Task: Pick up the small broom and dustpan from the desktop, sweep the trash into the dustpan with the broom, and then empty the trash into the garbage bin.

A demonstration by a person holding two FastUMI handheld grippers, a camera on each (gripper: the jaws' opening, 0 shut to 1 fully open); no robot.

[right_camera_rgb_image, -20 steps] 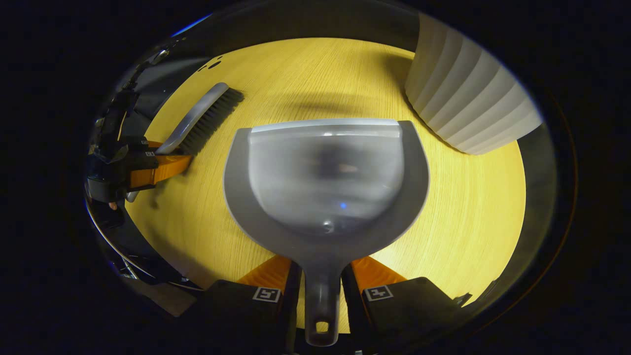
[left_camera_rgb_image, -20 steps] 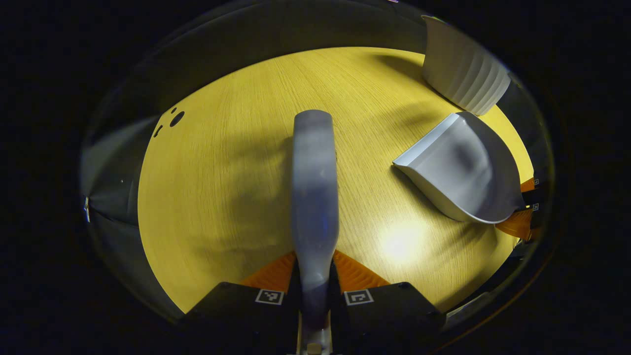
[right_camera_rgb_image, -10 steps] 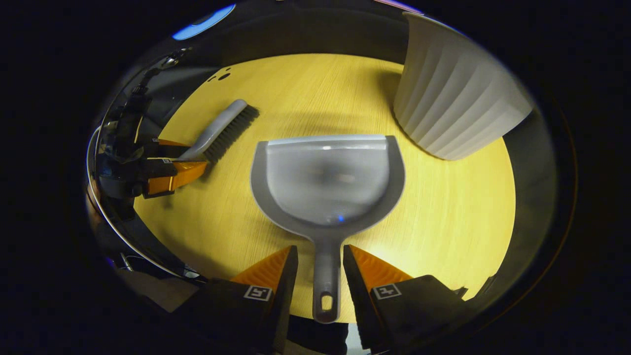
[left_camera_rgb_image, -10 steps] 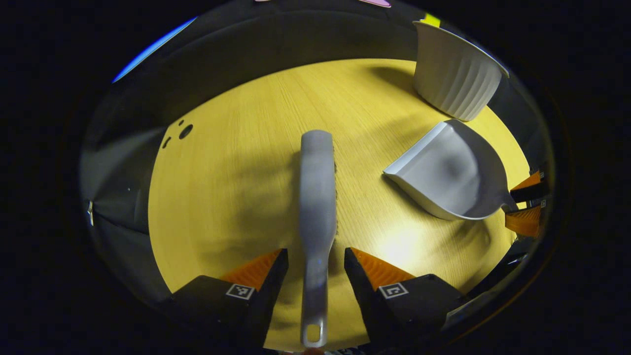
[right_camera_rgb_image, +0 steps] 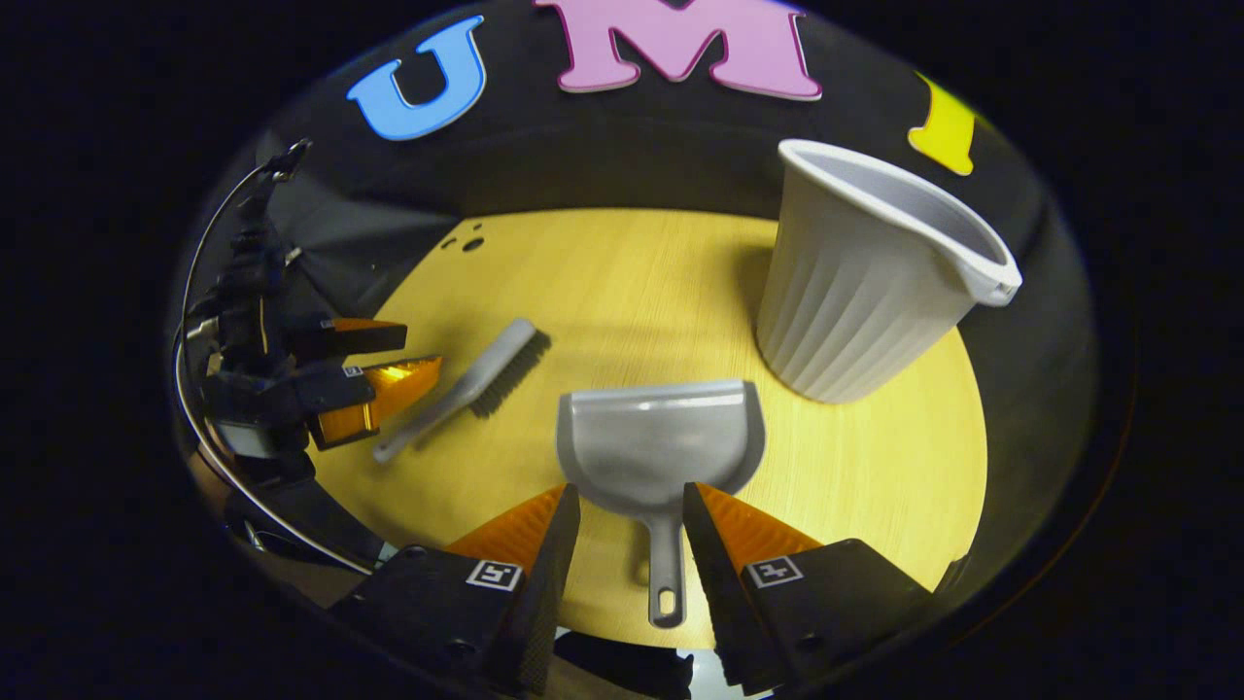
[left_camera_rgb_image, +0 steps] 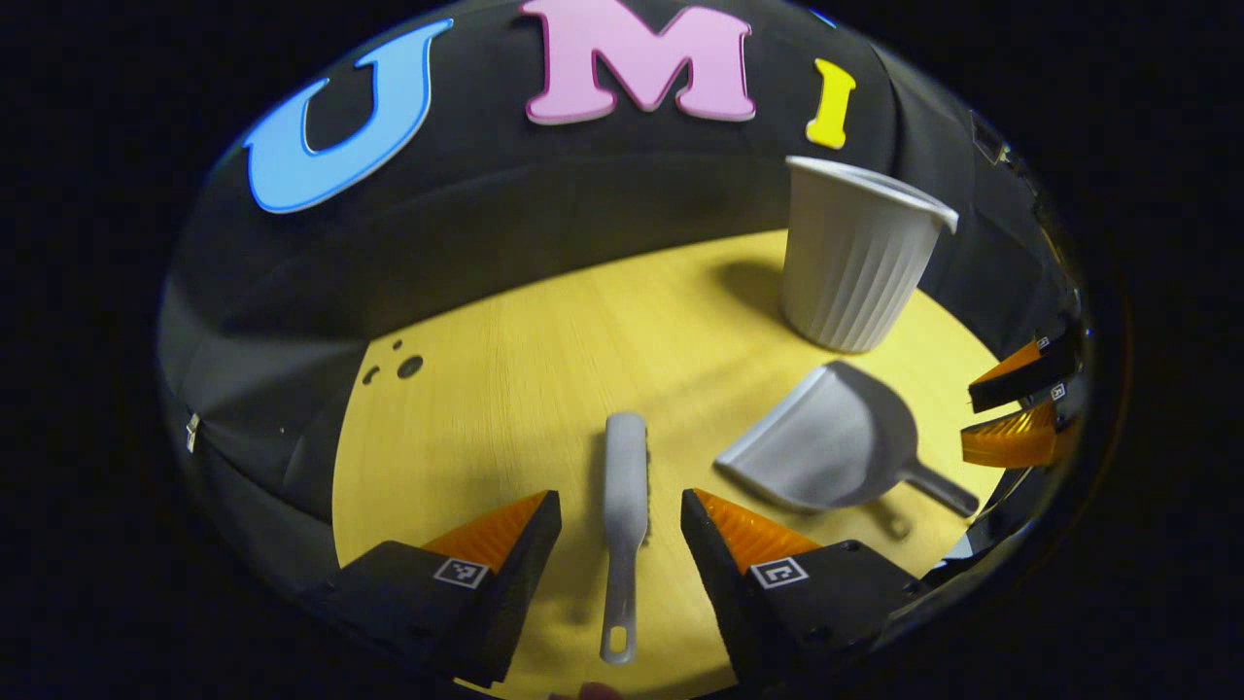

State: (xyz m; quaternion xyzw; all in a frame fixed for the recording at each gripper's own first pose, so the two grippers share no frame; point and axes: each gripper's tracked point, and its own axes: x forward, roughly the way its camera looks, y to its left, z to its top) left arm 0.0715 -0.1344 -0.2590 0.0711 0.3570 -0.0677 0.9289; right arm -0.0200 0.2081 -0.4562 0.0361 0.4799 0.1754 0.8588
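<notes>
2 grippers spread | broom [left_camera_rgb_image: 625, 481], dustpan [right_camera_rgb_image: 656, 449] on desktop [right_camera_rgb_image: 622, 282]

No readable text, brand or number stands on anything. The only signs are small black-and-white square marker tags low in the frame, on the black finger blocks of the left hand-held gripper [left_camera_rgb_image: 620, 520] and right hand-held gripper [right_camera_rgb_image: 630, 515]; their patterns spell nothing.

**Both tools let go, tongs drawn back**

A second ago our left tongs [left_camera_rgb_image: 620, 525] clamp the broom [left_camera_rgb_image: 624, 506] and our right tongs [right_camera_rgb_image: 630, 520] clamp the dustpan [right_camera_rgb_image: 656, 452]. Now both pairs stand spread and pulled back, the handles lying free between the fingers on the counter [right_camera_rgb_image: 622, 282]. The bin [right_camera_rgb_image: 865, 282] looks farther off, and we see the booth wall.
</notes>
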